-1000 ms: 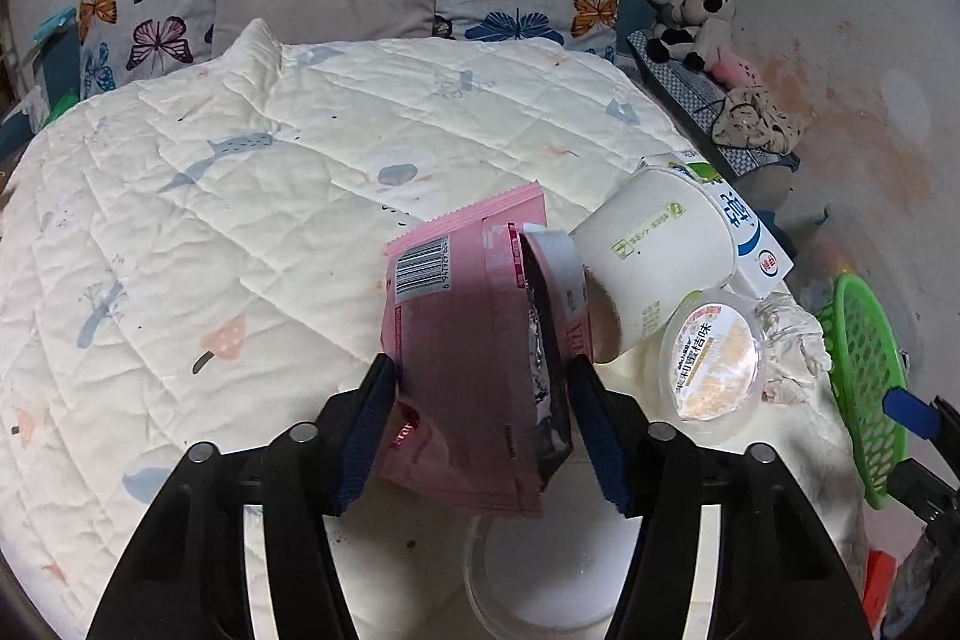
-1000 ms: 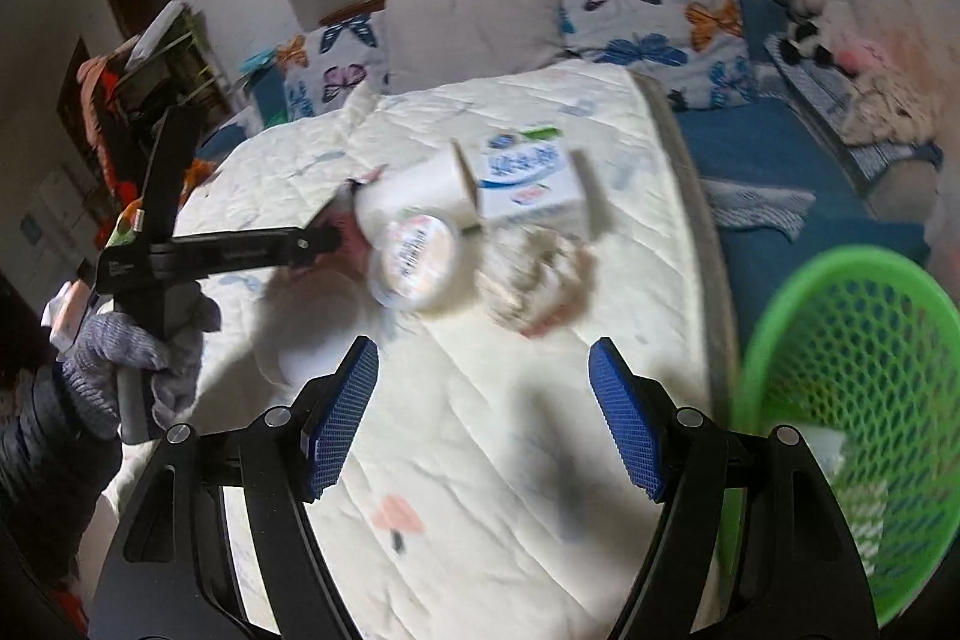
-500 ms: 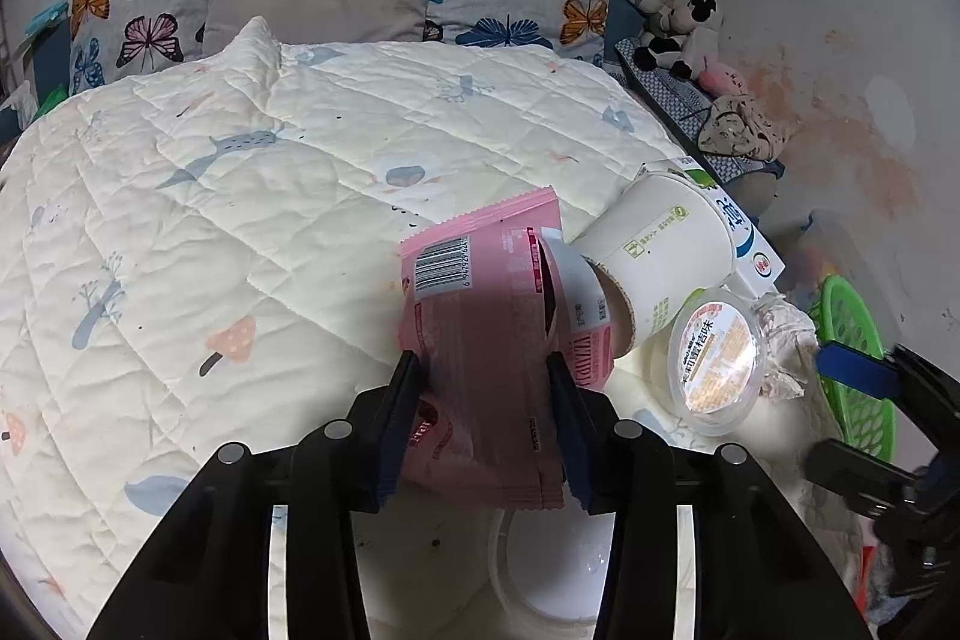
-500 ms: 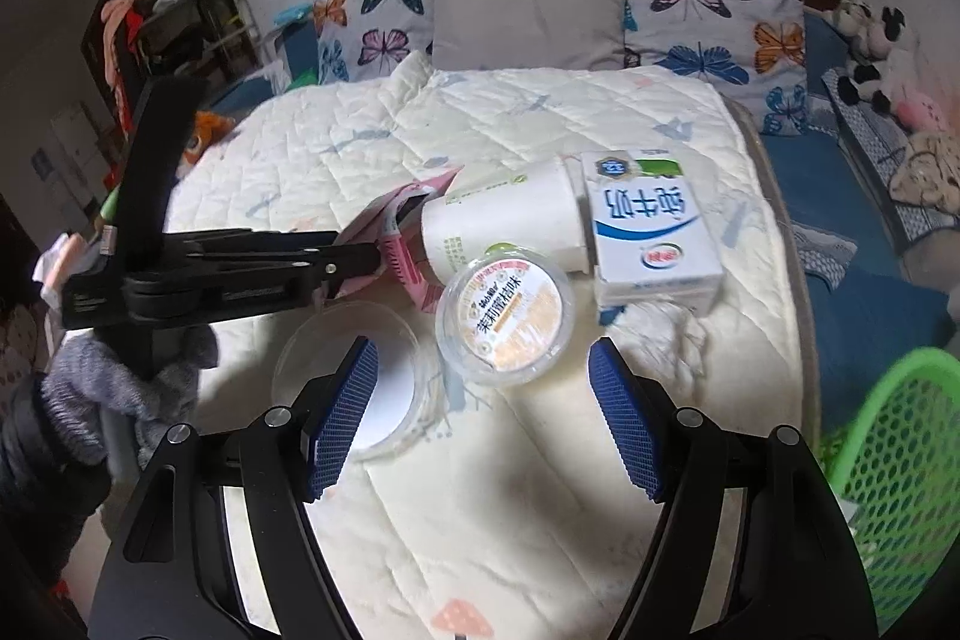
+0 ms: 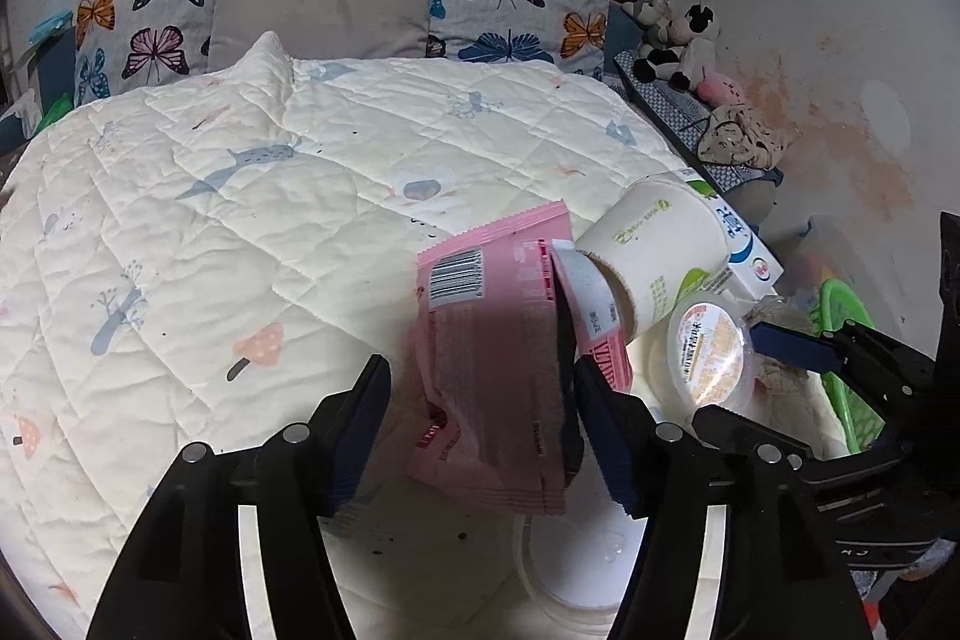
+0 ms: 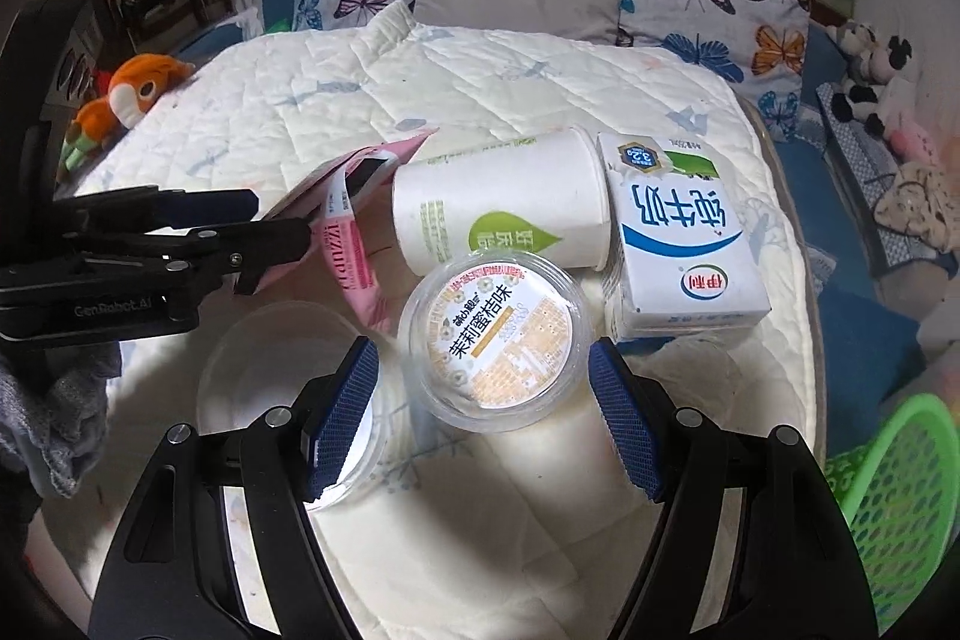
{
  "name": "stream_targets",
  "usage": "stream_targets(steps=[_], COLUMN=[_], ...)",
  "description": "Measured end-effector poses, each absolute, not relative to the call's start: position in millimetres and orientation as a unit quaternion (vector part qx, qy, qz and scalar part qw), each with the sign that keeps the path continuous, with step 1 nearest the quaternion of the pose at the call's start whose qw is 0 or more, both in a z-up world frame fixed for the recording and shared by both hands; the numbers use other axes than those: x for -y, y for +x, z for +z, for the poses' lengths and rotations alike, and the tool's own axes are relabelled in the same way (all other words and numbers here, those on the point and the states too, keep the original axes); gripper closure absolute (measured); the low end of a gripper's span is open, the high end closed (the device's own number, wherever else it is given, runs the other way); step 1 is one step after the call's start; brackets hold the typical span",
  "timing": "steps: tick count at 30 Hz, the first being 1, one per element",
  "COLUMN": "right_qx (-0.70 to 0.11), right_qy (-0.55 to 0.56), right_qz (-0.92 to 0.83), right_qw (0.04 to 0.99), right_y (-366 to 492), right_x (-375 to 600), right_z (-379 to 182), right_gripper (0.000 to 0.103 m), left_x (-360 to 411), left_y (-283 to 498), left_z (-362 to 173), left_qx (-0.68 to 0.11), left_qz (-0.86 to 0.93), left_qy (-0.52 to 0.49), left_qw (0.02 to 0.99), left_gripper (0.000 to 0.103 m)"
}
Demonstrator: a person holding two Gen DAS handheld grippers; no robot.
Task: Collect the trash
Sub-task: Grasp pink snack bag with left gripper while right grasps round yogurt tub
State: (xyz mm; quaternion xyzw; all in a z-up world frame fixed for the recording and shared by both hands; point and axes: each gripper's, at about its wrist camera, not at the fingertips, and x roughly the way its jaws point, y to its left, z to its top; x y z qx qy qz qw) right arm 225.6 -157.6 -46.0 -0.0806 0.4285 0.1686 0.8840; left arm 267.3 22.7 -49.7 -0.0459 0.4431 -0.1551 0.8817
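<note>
Wrapper first: pink wrapper, barcode up, standing crumpled between the fingers of the left gripper. Jaws spread around it, right pad against its dark edge, a sliver of gap at the left pad. Not clamped, as far as the wrist view tells.

Over to the right gripper: jaws wide apart, straddling a clear tub with an orange-and-white printed lid, neither pad touching it. Resting flat on the quilt near the bed's foot.

Crowded around it! Just behind, touching the tub's far rim, a white paper cup on its side, mouth towards the wrapper. Right of that, pressed against the cup, a blue-and-white milk carton lying flat. Left of the tub, partly under the right gripper's left finger, an empty clear plastic dish. Wrapper's lower end close beside the tub's left side, between tub and dish.

Off the bed's right edge, low down, a green mesh basket. Butterfly pillows along the headboard, plush toys by the wall.
</note>
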Motion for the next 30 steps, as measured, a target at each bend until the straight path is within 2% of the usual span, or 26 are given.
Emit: stream_targets(steps=[10,12,17,25,30], right_qx=[-0.439,-0.438,-0.439,-0.439,-0.429], right_qy=[-0.077,-0.069,-0.06,-0.067,-0.034], right_qz=[0.145,0.144,0.146,0.153,0.17], right_qw=[0.883,0.885,0.885,0.883,0.886], right_y=[234,232,231,229,220], right_x=[160,161,165,159,166], right_z=[-53,-52,-51,-54,-42], right_gripper=[0.031,0.03,0.03,0.035,0.035], left_x=[-27,-28,-32,-36,-40], left_y=[281,282,283,274,266], left_z=[-67,-69,-72,-64,-49], left_qx=[-0.467,-0.469,-0.469,-0.456,-0.441], left_qz=[-0.159,-0.162,-0.164,-0.162,-0.16], left_qy=[-0.066,-0.073,-0.077,-0.076,-0.079], left_qw=[0.867,0.865,0.864,0.872,0.88], left_gripper=[0.039,0.042,0.059,0.063,0.064])
